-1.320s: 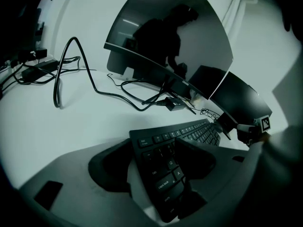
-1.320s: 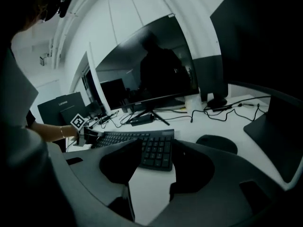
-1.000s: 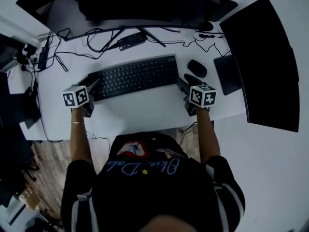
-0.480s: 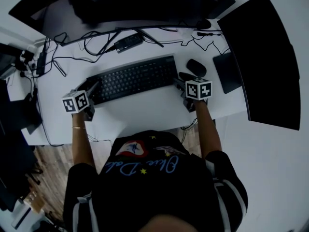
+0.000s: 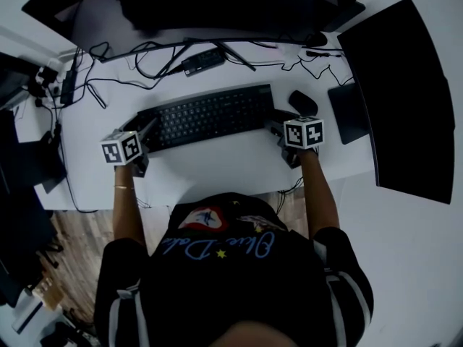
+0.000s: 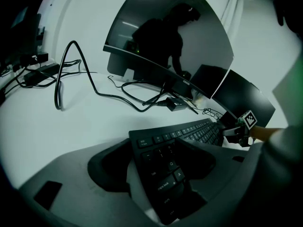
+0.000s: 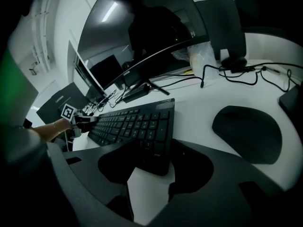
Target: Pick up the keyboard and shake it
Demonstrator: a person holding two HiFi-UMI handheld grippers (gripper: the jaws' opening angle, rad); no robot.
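The flat black plastic keyboard (image 5: 206, 116) spans both hands, its ends inside the parted jaws of the left gripper (image 6: 156, 167) and the just-widened right gripper (image 7: 154, 167).

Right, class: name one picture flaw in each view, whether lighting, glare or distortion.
Head view: dim, the monitor a featureless black, desk edges bowed by the lens. Left gripper view: a silhouette reflected in the monitor glass, corners vignetted. Right gripper view: a bright streak glares on the monitor, green cast at left.
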